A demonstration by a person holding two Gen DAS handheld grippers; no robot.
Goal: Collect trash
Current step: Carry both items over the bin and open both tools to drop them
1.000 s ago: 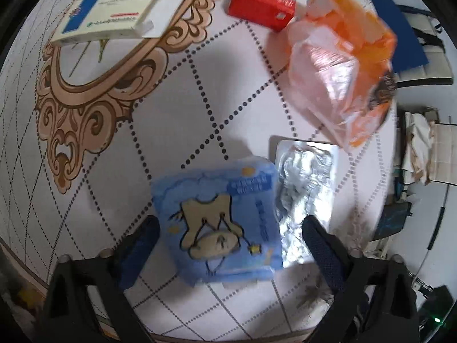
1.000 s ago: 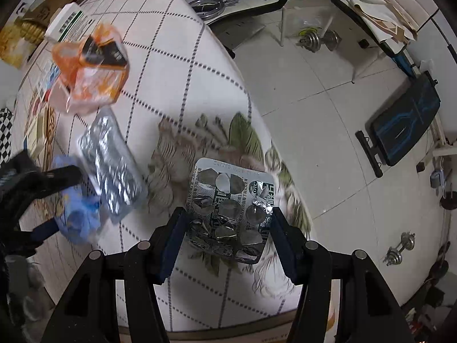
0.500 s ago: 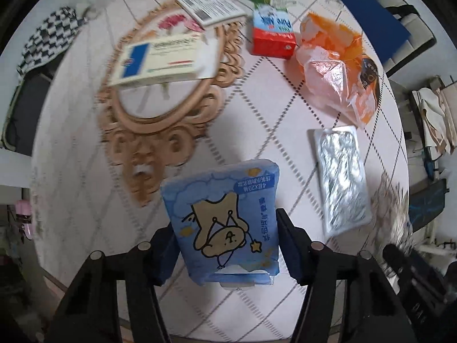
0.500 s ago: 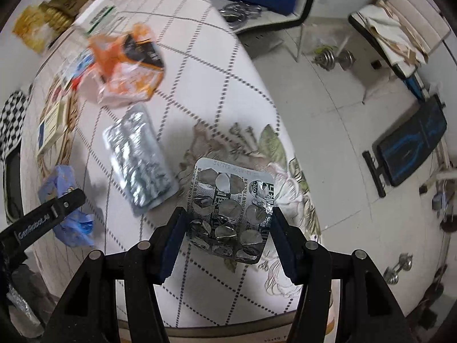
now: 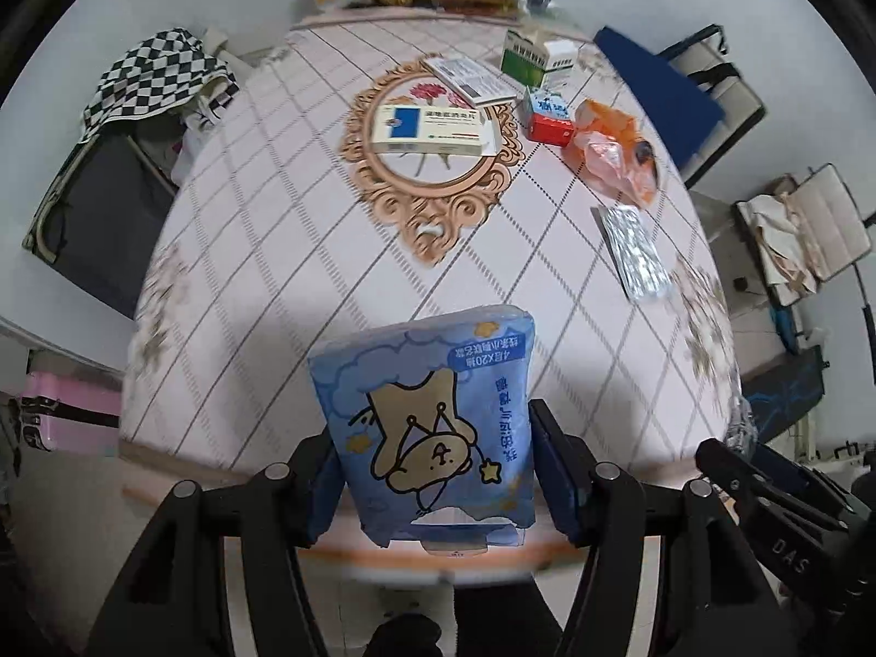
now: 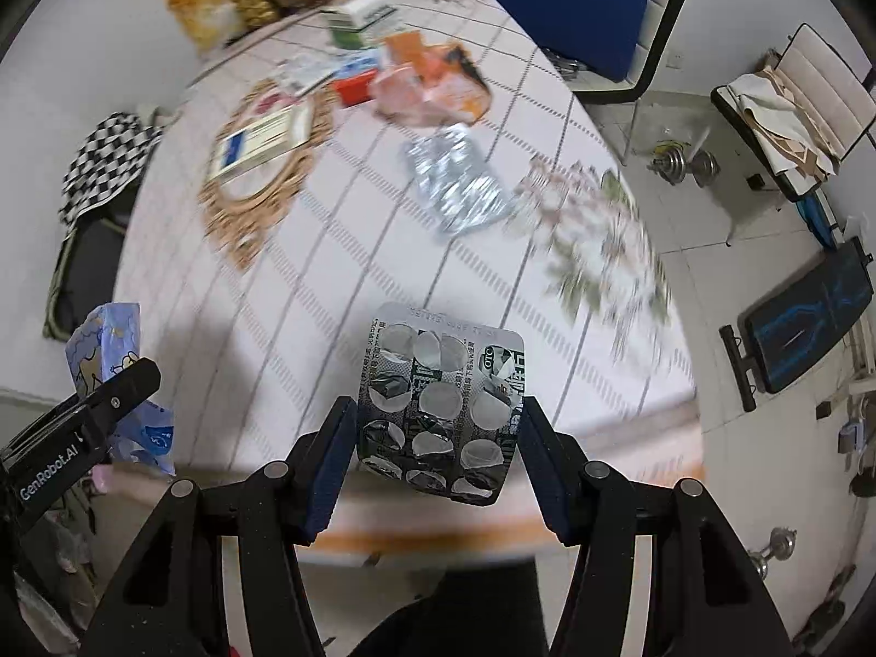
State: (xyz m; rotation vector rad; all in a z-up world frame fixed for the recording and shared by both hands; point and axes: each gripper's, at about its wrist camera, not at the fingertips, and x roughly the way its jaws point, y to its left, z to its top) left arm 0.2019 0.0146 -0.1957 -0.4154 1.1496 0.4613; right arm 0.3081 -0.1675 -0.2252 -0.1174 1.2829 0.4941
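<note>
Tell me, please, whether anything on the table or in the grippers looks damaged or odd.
The foil blister pack held in the right gripper has its pockets torn open. On the table, a crumpled orange plastic bag and a wrinkled silver foil sheet lie loose.

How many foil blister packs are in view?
2. One blister pack is clamped in the right tongs; the other lies on the table beside the orange bag.
</note>
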